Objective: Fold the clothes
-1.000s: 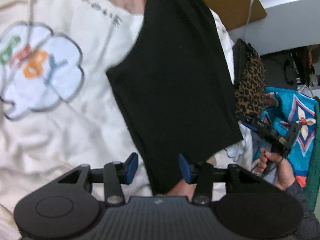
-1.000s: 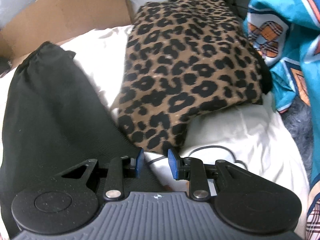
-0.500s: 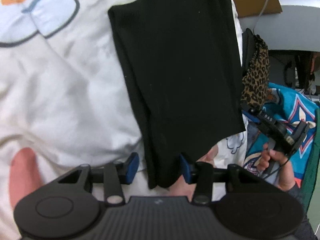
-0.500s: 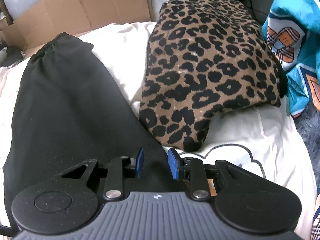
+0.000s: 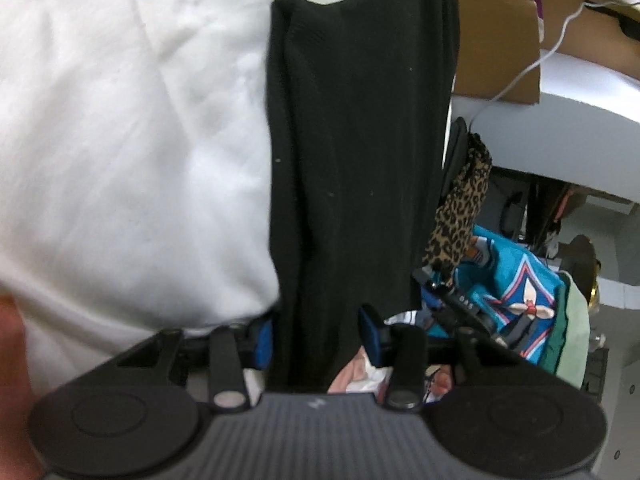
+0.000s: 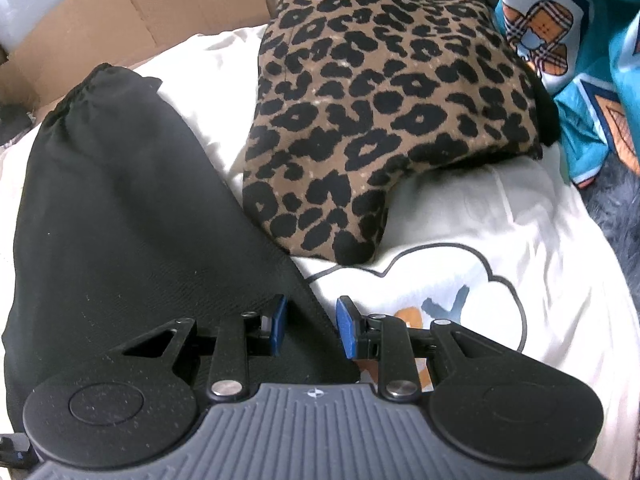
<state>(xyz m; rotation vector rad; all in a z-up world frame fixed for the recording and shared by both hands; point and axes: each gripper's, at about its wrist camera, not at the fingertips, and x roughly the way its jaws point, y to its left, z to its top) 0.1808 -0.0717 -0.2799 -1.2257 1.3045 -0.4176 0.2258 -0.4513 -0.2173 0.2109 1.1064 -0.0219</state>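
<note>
1. Black garment (image 6: 120,216) lies lengthwise on the white bedding (image 6: 480,220), beside the folded leopard piece (image 6: 384,96)
2. Left gripper (image 5: 316,338) and right gripper (image 6: 308,326) both straddle its near hem; whether the pads pinch, I cannot tell
3. Lift both corners evenly, fold away, keeping edges aligned

The white sheet (image 6: 500,240) bears a printed cloud showing only a blue "Y".

Flattened cardboard (image 6: 132,12) leans at the far left edge of the bed, with a white cable (image 5: 532,60) trailing over it. A white cartoon-print bedsheet (image 6: 500,240) covers the bed; something grey and furry (image 6: 620,208) sits off the right edge.
</note>
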